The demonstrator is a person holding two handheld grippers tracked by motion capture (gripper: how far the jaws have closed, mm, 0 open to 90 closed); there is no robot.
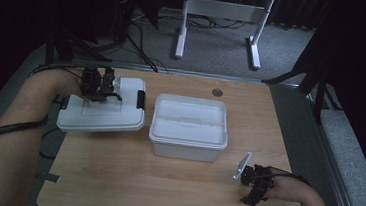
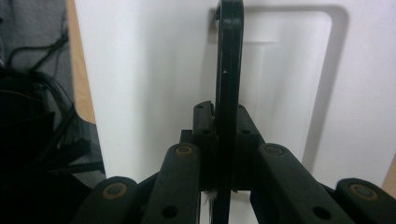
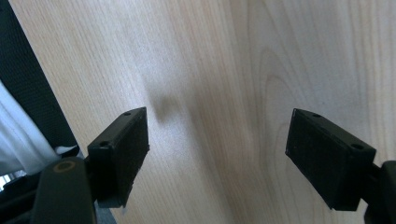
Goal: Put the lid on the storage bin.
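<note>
1. Left gripper (image 1: 97,83) clamped on the black handle (image 2: 229,70) of the white lid (image 1: 102,111); jaws pinch the handle from both sides.
2. Lid held over the desk's (image 1: 164,181) left edge, just left of the white box (image 1: 189,128), not touching it as far as I can tell.
3. Box open, standing mid-desk, black clip (image 1: 141,99) on the lid's side facing it.
4. Right gripper (image 1: 254,187) near the desk's right front corner, jaws wide apart, nothing between them, bare wood beneath.
5. Right gripper well apart from box and lid.
</note>
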